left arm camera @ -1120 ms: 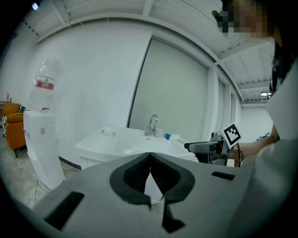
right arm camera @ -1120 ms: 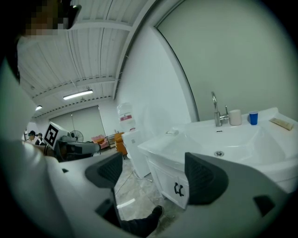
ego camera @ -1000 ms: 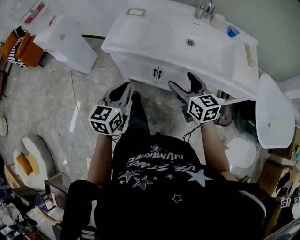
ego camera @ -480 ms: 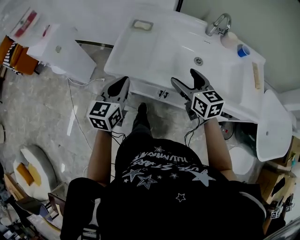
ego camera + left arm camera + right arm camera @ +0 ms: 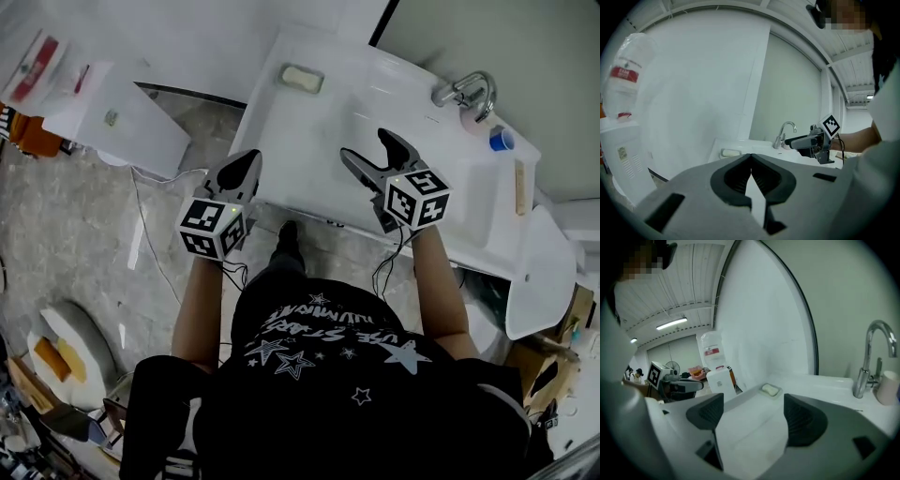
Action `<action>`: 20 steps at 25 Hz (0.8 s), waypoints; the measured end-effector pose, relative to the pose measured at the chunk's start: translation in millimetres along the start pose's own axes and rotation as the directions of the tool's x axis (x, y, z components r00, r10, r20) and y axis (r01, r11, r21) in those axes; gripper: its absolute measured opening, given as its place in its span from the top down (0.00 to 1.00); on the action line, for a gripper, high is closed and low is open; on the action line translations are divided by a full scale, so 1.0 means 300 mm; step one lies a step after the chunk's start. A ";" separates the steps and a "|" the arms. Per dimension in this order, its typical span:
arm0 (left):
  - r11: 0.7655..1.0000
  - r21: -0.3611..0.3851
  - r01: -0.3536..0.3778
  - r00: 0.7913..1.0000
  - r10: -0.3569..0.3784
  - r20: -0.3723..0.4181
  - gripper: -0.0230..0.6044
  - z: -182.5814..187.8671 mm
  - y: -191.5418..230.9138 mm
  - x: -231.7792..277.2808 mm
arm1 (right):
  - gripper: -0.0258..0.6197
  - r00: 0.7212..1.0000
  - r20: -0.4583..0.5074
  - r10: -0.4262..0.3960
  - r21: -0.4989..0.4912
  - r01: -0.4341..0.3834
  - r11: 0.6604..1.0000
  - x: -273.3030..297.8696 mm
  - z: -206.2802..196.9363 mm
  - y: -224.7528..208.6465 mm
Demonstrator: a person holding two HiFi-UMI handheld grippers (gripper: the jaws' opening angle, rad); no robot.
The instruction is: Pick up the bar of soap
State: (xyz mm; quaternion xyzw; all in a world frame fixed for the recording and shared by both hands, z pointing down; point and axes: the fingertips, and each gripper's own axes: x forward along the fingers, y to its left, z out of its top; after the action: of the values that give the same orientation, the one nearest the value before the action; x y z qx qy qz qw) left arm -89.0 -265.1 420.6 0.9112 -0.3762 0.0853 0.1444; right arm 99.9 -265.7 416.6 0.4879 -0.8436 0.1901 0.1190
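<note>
Washbasin (image 5: pixel 309 131) below me: I hold the right gripper (image 5: pixel 364 145) spread wide and empty over it, the left gripper (image 5: pixel 246 164) clenched on nothing beside its front edge. The bar of soap (image 5: pixel 302 77) lies at the far-left corner; a glancing pinch could squirt it overboard.

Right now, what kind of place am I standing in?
Probably a bathroom vanity set up in a workshop: a white washbasin counter, a chrome tap and a pale bar of soap, but clutter around on the grey floor.
</note>
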 end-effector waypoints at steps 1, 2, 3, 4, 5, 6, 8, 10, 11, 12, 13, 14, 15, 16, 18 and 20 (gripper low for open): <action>1.000 0.002 0.002 1.000 -0.002 -0.004 0.95 0.008 0.026 0.019 | 0.34 1.000 -0.010 0.004 -0.014 -0.004 1.000 0.039 0.018 -0.010; 1.000 0.000 0.003 1.000 -0.003 -0.006 0.95 0.016 0.052 0.038 | 0.34 1.000 -0.021 0.009 -0.027 -0.009 1.000 0.079 0.036 -0.021; 1.000 -0.004 0.005 1.000 -0.005 -0.008 0.95 0.023 0.078 0.057 | 0.35 0.999 -0.033 0.014 -0.039 -0.015 0.999 0.120 0.053 -0.031; 1.000 -0.010 0.008 1.000 -0.008 -0.009 0.95 0.028 0.104 0.076 | 0.36 0.999 -0.046 0.019 -0.051 -0.021 0.998 0.162 0.069 -0.040; 1.000 -0.015 0.010 1.000 -0.010 -0.011 0.95 0.034 0.130 0.095 | 0.37 0.998 -0.060 0.023 -0.063 -0.027 0.998 0.202 0.083 -0.047; 1.000 -0.019 0.012 1.000 -0.013 -0.013 0.95 0.038 0.156 0.114 | 0.37 0.997 -0.072 0.027 -0.074 -0.032 0.997 0.242 0.097 -0.055; 1.000 -0.025 0.016 1.000 -0.017 -0.018 0.95 0.048 0.203 0.151 | 0.37 0.995 -0.091 0.033 -0.090 -0.042 0.995 0.315 0.120 -0.069; 1.000 -0.027 0.016 1.000 -0.017 -0.021 0.95 0.058 0.247 0.189 | 0.38 0.993 -0.114 0.041 -0.101 -0.053 0.993 0.382 0.133 -0.088; 0.999 -0.028 0.016 1.000 -0.016 -0.023 0.95 0.063 0.268 0.207 | 0.39 0.990 -0.130 0.046 -0.110 -0.061 0.992 0.414 0.135 -0.098; 0.999 -0.029 0.015 1.000 -0.016 -0.024 0.95 0.069 0.287 0.223 | 0.39 0.987 -0.150 0.051 -0.121 -0.069 0.990 0.446 0.135 -0.108; 0.999 -0.033 0.014 1.000 -0.015 -0.024 0.95 0.073 0.305 0.237 | 0.39 0.984 -0.173 0.054 -0.137 -0.078 0.988 0.477 0.134 -0.117; 0.999 -0.037 0.013 1.000 -0.014 -0.024 0.95 0.076 0.322 0.249 | 0.40 0.979 -0.196 0.055 -0.154 -0.086 0.984 0.507 0.133 -0.126; 0.999 -0.042 0.012 1.000 -0.014 -0.025 0.95 0.077 0.338 0.261 | 0.41 0.974 -0.220 0.056 -0.174 -0.095 0.980 0.537 0.131 -0.136; 0.999 -0.047 0.012 1.000 -0.013 -0.027 0.95 0.077 0.356 0.272 | 0.43 0.968 -0.244 0.056 -0.193 -0.105 0.975 0.568 0.128 -0.145; 0.999 -0.054 0.010 0.999 -0.012 -0.032 0.95 0.072 0.391 0.293 | 0.43 0.954 -0.294 0.056 -0.224 -0.126 0.966 0.629 0.116 -0.164; 0.998 -0.063 0.008 0.999 -0.010 -0.039 0.95 0.061 0.424 0.312 | 0.45 0.939 -0.339 0.049 -0.247 -0.140 0.959 0.685 0.098 -0.186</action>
State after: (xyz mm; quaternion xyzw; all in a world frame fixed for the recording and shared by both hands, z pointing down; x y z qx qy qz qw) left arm -112.9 -419.0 453.3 0.9060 -0.3718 0.0906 0.1808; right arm 46.1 -463.5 480.8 0.3872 -0.8523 0.1589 0.3137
